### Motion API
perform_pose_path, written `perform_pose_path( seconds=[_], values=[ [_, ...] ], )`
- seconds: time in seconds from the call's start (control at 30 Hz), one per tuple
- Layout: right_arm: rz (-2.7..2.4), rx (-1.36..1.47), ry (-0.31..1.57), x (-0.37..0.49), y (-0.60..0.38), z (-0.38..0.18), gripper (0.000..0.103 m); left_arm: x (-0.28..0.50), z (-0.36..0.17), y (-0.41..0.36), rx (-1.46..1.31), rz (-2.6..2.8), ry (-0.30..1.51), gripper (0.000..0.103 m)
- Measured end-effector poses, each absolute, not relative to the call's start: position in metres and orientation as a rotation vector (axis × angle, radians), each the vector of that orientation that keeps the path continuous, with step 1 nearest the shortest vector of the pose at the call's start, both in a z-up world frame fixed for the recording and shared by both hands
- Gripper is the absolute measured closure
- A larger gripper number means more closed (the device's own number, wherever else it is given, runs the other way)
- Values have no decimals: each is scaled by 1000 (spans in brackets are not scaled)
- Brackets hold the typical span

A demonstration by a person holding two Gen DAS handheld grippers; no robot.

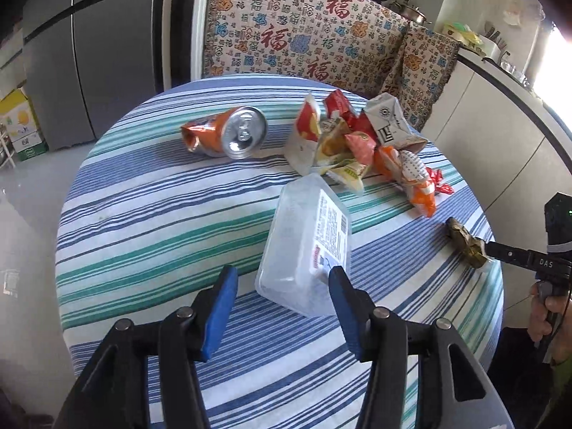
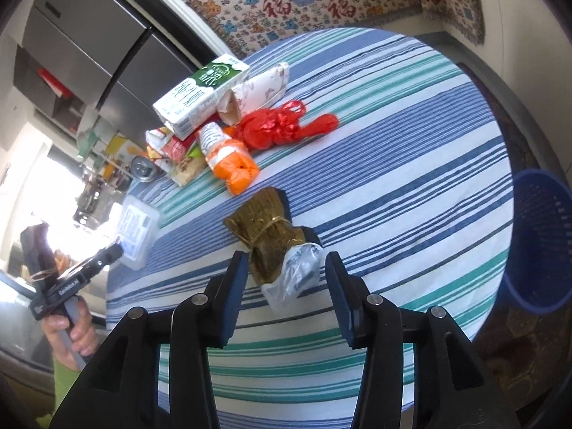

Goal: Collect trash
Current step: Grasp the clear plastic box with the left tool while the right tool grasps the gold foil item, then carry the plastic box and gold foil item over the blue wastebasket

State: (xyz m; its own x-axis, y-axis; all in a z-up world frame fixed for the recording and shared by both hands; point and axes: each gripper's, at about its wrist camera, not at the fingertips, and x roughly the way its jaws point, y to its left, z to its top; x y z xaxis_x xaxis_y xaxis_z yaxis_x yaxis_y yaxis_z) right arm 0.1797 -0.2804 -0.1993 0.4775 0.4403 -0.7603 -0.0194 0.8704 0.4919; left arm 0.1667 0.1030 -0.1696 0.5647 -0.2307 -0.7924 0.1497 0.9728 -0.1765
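On the round table with the striped cloth (image 1: 150, 193), you had trash spread out before both tools. Your left gripper (image 1: 282, 286) stood with its blue pads apart and nothing pressed between them; the clear plastic box (image 1: 304, 243) lay on the cloth just ahead, its near corner partly behind the right-hand pad, and whether that pad touched it could not be told. Beyond the box lay a crushed orange can (image 1: 228, 132) on its side, and to its right a heap of crumpled wrappers (image 1: 350, 139).

Your right gripper (image 2: 286, 279) was likewise parted, its pads either side of a gold mesh pouch (image 2: 268, 228) with a bit of clear plastic (image 2: 296, 275) at its near end; neither pad pressed on them. Farther off on the cloth lay a green and white milk carton (image 2: 200, 93), a red plastic bag (image 2: 282, 125) and an orange wrapper (image 2: 232, 164). Beside the table's right edge stood a blue basket (image 2: 540, 239). Your left hand (image 2: 75, 329) showed at that view's left edge, gripping its tool's handle.
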Motion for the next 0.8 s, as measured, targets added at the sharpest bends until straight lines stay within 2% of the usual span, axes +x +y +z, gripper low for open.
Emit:
perform_pose_path(
  seconds=[0.13, 0.17, 0.23, 0.27, 0.4, 0.53, 0.63, 0.73, 0.77, 0.8],
  values=[
    [251, 322, 1034, 177, -279, -189, 52, 166, -168, 115, -87, -220, 947, 47],
    [253, 286, 1029, 177, -277, -185, 47, 164, -167, 115, -89, -254, 941, 43],
    [278, 220, 1019, 176, -271, -177, 36, 160, -163, 108, -63, -310, 924, 21],
    [304, 188, 1014, 176, -266, -173, 29, 160, -162, 102, -40, -323, 917, 18],
    [419, 9, 1049, 182, -233, -163, 19, 169, -171, 84, 36, -353, 930, 18],
    [430, -214, 1143, 200, -194, -176, 19, 183, -182, 73, 108, -345, 955, 18],
    [418, -306, 1211, 215, -173, -189, 21, 192, -188, 67, 190, -306, 969, 18],
    [402, -371, 1264, 226, -163, -201, 32, 202, -193, 67, 217, -273, 988, 18],
    [396, -377, 1280, 229, -162, -204, 42, 204, -194, 68, 221, -266, 994, 18],
    [382, -379, 1290, 232, -164, -206, 58, 205, -195, 68, 228, -265, 997, 23]
  ],
)
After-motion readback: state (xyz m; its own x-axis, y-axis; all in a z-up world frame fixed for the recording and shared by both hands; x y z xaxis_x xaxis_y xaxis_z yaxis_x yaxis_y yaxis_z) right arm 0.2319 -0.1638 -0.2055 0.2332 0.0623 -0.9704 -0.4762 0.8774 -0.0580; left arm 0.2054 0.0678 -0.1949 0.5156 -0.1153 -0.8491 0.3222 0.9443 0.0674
